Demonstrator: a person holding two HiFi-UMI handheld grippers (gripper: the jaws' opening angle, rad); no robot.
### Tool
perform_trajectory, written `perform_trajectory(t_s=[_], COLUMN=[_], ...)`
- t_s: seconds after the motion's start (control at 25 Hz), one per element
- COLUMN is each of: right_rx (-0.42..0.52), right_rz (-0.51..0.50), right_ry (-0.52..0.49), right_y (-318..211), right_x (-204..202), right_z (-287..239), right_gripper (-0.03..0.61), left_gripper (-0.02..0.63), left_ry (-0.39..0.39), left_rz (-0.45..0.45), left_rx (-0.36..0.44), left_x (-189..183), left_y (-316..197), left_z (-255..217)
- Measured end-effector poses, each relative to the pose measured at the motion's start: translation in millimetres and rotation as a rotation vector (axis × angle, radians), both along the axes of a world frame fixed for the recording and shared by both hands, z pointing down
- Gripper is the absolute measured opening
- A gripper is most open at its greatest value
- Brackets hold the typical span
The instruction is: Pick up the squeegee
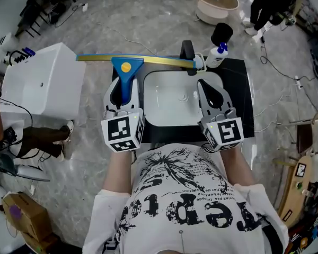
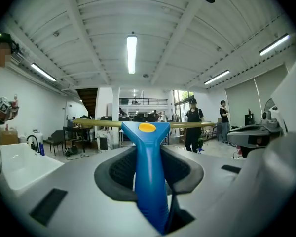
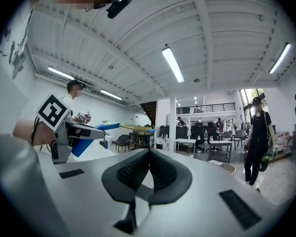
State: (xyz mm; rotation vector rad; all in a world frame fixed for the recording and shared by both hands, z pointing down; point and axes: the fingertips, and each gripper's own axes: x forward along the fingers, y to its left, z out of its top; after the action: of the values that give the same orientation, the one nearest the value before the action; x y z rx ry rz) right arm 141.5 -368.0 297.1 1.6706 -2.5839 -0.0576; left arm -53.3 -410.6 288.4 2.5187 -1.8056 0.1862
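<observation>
The only writing is on the person's white T-shirt, seen upside down from the head view. Its large black lettering is folded and partly cut off; a few letters look like "rep", but no whole word can be read. The smaller lines of print above it are too fine to read. The left tongs and right tongs each carry a cube with square black-and-white code markers and no letters.
</observation>
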Motion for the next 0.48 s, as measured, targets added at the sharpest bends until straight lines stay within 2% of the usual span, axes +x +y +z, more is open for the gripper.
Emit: perform_trajectory(t_s=[0.2, 0.48], right_rx=[0.054, 0.075], right_rz=[0.007, -0.005], right_ry=[0.000, -0.002], right_y=[6, 10], right_x=[7, 5], right_z=[-19, -26], right_gripper=[0.014, 0.012], left_gripper=[0.140, 0.140], left_ry=[0.018, 0.022], left_rz=[0.004, -0.005], left_rx=[0.035, 0.041], left_x=[5, 4], left_y=[6, 9], left_z=[-15, -19])
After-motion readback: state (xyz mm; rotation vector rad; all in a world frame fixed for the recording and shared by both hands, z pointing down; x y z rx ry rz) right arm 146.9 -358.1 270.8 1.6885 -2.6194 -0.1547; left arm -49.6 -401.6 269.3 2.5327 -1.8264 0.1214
